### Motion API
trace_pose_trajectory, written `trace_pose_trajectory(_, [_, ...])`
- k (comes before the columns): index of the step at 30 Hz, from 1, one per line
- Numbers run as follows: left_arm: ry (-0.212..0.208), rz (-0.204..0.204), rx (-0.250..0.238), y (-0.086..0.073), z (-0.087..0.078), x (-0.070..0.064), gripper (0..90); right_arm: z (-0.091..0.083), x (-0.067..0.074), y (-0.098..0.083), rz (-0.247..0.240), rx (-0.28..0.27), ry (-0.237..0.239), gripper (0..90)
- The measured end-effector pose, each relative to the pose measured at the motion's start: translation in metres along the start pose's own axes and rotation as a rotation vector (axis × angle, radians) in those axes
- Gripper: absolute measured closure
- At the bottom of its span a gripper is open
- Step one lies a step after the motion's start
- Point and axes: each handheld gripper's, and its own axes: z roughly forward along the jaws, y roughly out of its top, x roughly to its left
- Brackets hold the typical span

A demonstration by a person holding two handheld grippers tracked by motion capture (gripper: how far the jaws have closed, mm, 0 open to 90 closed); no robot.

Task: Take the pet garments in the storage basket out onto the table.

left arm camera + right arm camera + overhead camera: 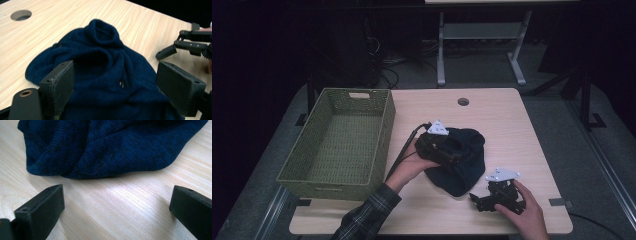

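Navy knit, fine ribbed weave: the garment is a crumpled heap, roughly oval in the high view, bunched folds across the top and a raised rolled tube of fabric at its far end in the left gripper view, looks like a collar or cuff but can't tell which. A small light fleck, maybe a button or tag, sits near the middle of the heap in that view. Edges are soft and rounded, one lobe folded under on the side facing the right gripper. It lies on the light wood tabletop, about mid-table and toward the near edge, right of the green woven basket that sits along the left edge; the round cable hole is near the far edge, well apart from it. Left gripper hovers over the heap's left part, jaws spread wide, cloth below and between them in its own view, pads not pressing on it, nothing pinched. Right gripper sits near the near-right corner, just beside the heap's near edge; jaws spread wide, bare wood between them, the cloth's hem just ahead of the tips and not touching them. Right gripper's jaw linkage also shows at the right edge of the left gripper view, apart from the cloth.
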Motion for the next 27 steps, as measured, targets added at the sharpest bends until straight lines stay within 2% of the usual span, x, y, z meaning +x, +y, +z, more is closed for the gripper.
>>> trace_pose_trajectory(7, [0.032,-0.008,0.004,-0.014,-0.012,-0.004,15.3,0.000,0.000,0.000,0.001,0.000,0.000,0.0])
trace_pose_trajectory(15, [0.045,-0.027,0.011,-0.031,-0.024,-0.009,15.3,0.000,0.000,0.000,0.000,0.000,0.000,0.0])
trace_pose_trajectory(27, [0.068,-0.040,0.052,-0.062,-0.035,-0.016,15.3,0.000,0.000,0.000,-0.002,0.000,0.000,0.0])
